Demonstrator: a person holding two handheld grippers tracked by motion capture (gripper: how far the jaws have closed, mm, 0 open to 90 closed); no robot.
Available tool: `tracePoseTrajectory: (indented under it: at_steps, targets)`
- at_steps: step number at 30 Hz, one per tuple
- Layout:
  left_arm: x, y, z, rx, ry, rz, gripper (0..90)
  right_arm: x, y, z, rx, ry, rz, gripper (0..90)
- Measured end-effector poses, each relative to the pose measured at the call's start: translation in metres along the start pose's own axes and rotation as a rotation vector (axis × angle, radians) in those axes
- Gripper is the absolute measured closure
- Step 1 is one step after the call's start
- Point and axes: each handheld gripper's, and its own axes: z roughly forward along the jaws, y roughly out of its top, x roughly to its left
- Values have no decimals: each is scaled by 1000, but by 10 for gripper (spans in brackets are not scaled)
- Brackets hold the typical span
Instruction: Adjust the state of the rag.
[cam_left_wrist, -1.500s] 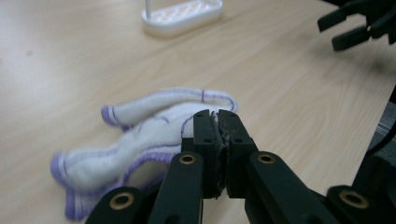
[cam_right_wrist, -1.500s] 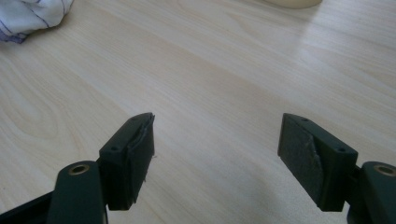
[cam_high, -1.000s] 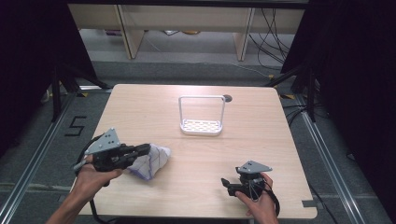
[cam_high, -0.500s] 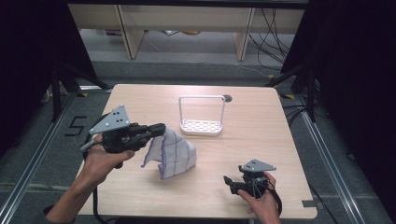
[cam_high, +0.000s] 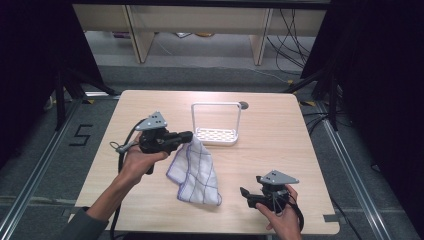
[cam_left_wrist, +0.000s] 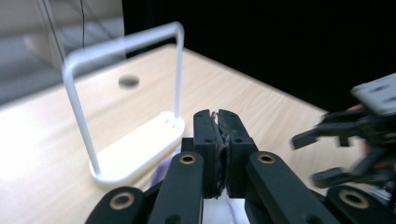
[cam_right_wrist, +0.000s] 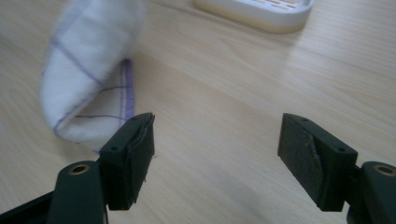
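A white cloth with purple grid lines (cam_high: 197, 172) hangs from my left gripper (cam_high: 186, 135), which is shut on its upper corner; the lower end trails on the wooden table (cam_high: 270, 150). In the left gripper view the jaws (cam_left_wrist: 218, 135) press together on a thin fold of cloth (cam_left_wrist: 163, 169). A white wire-handled rack (cam_high: 216, 125) stands just right of that gripper, close in front of it (cam_left_wrist: 79, 93). My right gripper (cam_high: 246, 195) rests near the front right edge, open and holding nothing (cam_right_wrist: 215, 144), with the cloth's lower end (cam_right_wrist: 88, 88) to its left.
A small round hole (cam_high: 243, 105) sits in the table behind the rack. Dark curtains flank the table, and shelving with cables stands beyond its far edge. The right gripper (cam_left_wrist: 345, 149) appears at the right of the left gripper view. The rack's base (cam_right_wrist: 254, 9) lies ahead of the right gripper.
My left gripper has carried the cloth from the front left up and toward the rack; the bunched cloth has unfurled and now hangs long. The right gripper has stayed put.
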Motion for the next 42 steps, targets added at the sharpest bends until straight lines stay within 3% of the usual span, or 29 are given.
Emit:
tracePoseTrajectory:
  at_steps: [3,8,14,17,20,21,22,24,26,31,32,33,35,38,39,40,41,42]
  targets:
    - [9,-19,23,40,-18,-42,862,14,4,2,-5,21,-49,280]
    - [7,-31,47,71,-50,-56,861,21,6,4,2,40,-68,280]
    - [-10,-29,75,101,-87,-41,860,16,5,2,-7,22,-50,280]
    - [-19,-27,92,118,-108,-37,860,10,3,-1,6,5,-10,280]
    - [-30,-26,113,148,-137,-32,859,5,2,0,-1,0,-22,280]
    - [-30,-26,113,148,-137,-32,857,9,1,-2,25,8,29,279]
    - [-32,-26,119,168,-141,-31,855,4,1,-1,0,-1,-19,280]
    - [-32,-26,127,181,-127,-27,847,4,1,-1,3,-3,-25,280]
    - [-28,-28,135,193,-128,-54,819,5,0,0,-1,-4,-33,279]
    - [-19,-32,131,213,-127,-78,521,13,2,2,-1,18,-45,279]
    - [-17,-33,125,208,-130,-100,521,15,3,3,0,24,-58,278]
    - [-11,-34,112,197,-123,-120,421,22,5,3,-9,37,-73,275]
    - [-8,-34,102,180,-108,-128,402,24,6,3,-6,42,-74,275]
    - [11,-42,58,126,-68,-151,388,37,10,6,-12,95,-80,275]
    - [11,-42,58,126,-68,-151,388,37,10,6,-12,95,-80,275]
    - [18,-46,43,130,-34,-156,383,46,13,10,-11,119,-96,275]
    - [18,-46,43,130,-34,-156,372,46,13,10,-11,119,-96,275]
    - [23,-52,27,129,-17,-157,371,54,16,15,-9,137,-119,275]
